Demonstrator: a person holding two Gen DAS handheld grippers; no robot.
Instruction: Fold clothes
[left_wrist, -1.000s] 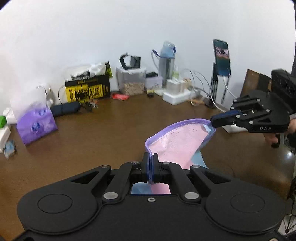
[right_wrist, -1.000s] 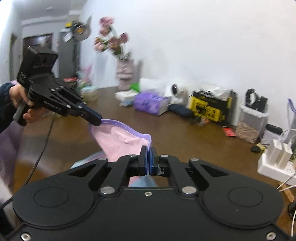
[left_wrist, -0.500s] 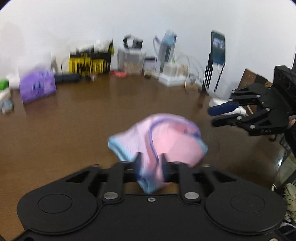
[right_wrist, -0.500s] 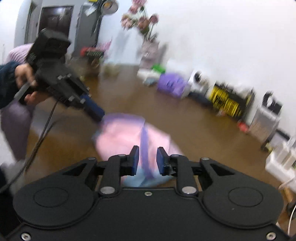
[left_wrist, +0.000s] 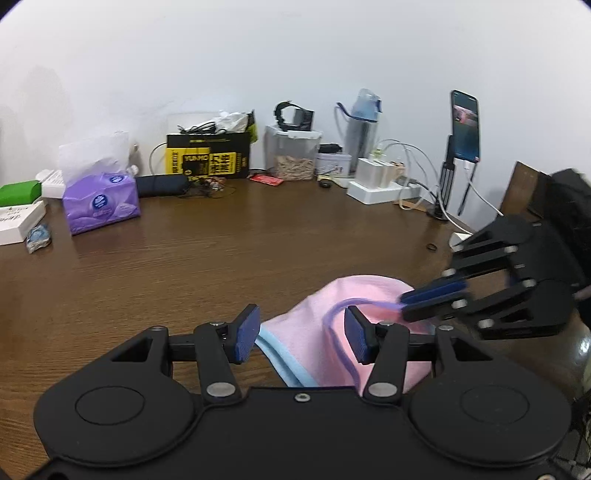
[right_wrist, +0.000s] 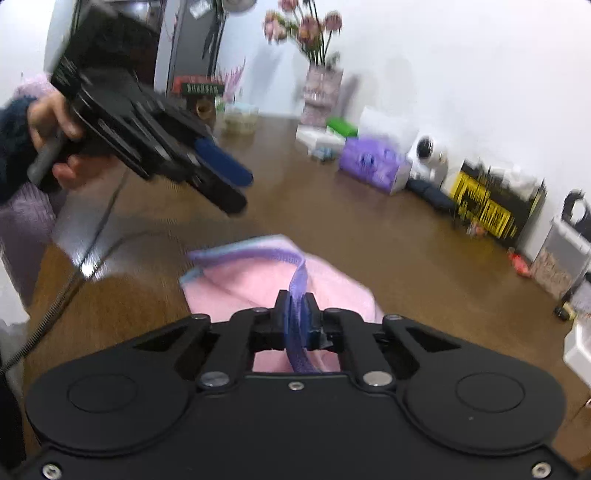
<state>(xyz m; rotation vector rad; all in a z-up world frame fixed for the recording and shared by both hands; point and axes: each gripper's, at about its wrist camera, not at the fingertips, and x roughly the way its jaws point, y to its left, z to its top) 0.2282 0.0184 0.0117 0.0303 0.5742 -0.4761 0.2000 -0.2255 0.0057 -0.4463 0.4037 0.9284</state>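
Observation:
A pink garment (left_wrist: 369, 291) with purple and light-blue trim lies crumpled on the brown wooden table (left_wrist: 221, 258). My left gripper (left_wrist: 301, 334) stands open just above its near side, pads apart and pressing nothing. In the right wrist view the left gripper (right_wrist: 243, 192) hovers over the table at upper left, held by a hand (right_wrist: 48, 122). My right gripper (right_wrist: 295, 314) is closing its jaws onto the purple trim (right_wrist: 299, 273), and the pads pinch it. Seen from the left wrist, the right gripper (left_wrist: 406, 306) grips that trim at the garment's right side.
Along the back wall stand a purple tissue pack (left_wrist: 101, 205), a yellow-black box (left_wrist: 208, 158), a plastic container (left_wrist: 293, 155), a water bottle (left_wrist: 364, 125), a power strip (left_wrist: 380, 188) and a phone on a stand (left_wrist: 465, 129). A flower vase (right_wrist: 321, 92) stands farther off.
Both grippers let go of the stretched garment and it dropped onto the table. The left gripper stayed open. The right gripper shut again on the purple trim.

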